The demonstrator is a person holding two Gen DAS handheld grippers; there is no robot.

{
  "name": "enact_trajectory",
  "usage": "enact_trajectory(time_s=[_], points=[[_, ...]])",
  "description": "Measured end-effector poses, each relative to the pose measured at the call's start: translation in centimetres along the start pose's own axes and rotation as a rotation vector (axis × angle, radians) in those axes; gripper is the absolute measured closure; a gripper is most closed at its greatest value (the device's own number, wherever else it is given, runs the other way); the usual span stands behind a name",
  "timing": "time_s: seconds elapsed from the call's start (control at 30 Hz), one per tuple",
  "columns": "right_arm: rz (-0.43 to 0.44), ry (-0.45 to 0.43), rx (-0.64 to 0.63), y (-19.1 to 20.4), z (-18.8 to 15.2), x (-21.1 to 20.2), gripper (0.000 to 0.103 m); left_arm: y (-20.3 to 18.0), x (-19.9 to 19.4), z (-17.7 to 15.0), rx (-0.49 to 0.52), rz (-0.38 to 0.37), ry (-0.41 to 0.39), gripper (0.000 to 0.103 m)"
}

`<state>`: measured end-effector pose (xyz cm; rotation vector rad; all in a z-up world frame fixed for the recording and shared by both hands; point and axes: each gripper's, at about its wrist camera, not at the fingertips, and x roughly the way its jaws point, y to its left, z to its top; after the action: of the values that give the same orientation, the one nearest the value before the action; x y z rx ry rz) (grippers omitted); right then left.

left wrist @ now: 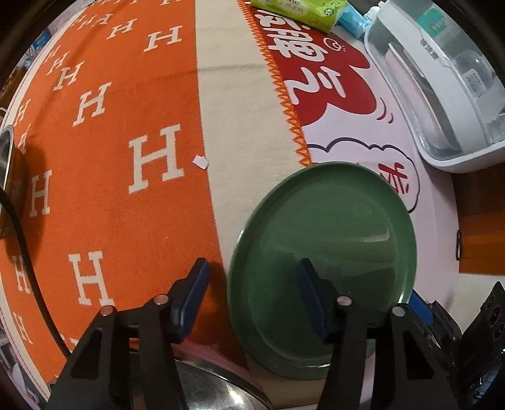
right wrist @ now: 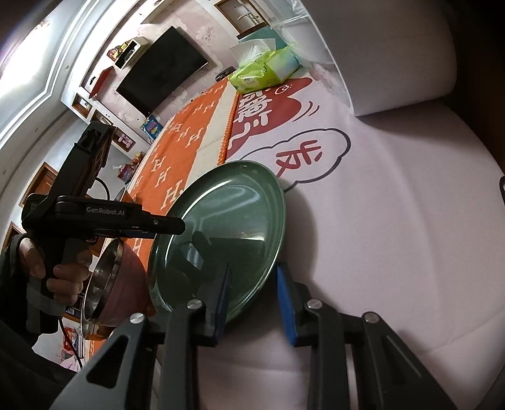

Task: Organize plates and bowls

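Note:
A dark green plate (left wrist: 331, 252) lies where the orange H-patterned cloth (left wrist: 110, 189) meets the pink printed cover, its near-left edge over a steel bowl with a pink outside (left wrist: 214, 388). My left gripper (left wrist: 252, 263) points straight down and straddles the plate's left rim, one pad over the cloth and one over the plate's inside, with neither touching. In the right wrist view the plate (right wrist: 227, 220) looks tilted up beside the bowl (right wrist: 107, 284). My right gripper (right wrist: 252, 268) brackets its near rim, with narrow gaps at both pads. A hand (right wrist: 47, 268) holds the left gripper (right wrist: 167, 225).
Green and blue tissue packs (left wrist: 303, 12) lie at the far end of the table. A white and clear plastic appliance (left wrist: 442, 79) stands at the right. A steel pot (left wrist: 6, 164) and a black cable (left wrist: 25, 252) are at the left edge. A paper scrap (left wrist: 200, 161) lies on the cloth.

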<state>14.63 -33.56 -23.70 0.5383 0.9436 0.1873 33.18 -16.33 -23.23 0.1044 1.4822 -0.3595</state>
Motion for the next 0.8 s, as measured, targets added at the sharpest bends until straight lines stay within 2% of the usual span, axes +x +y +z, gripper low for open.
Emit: enact_trajectory(time_s=[0.17, 0.3, 0.6, 0.8], points=[[-0.012, 0.010, 0.012, -0.3, 0.0, 0.3, 0.085, 0.0, 0.5, 0.6, 0.003, -0.009, 0.005, 0.056], [-0.013, 0.010, 0.019, -0.3, -0.1, 0.3, 0.087, 0.1, 0.6, 1.0, 0.004, -0.046, -0.004, 0.069], [-0.019, 0.012, 0.022, -0.3, -0.2, 0.2, 0.088, 0.7, 0.4, 0.7, -0.006, -0.043, -0.029, 0.071], [-0.045, 0.007, 0.030, -0.5, -0.2, -0.3, 0.088, -0.6, 0.2, 0.6, 0.011, -0.038, -0.036, 0.071]])
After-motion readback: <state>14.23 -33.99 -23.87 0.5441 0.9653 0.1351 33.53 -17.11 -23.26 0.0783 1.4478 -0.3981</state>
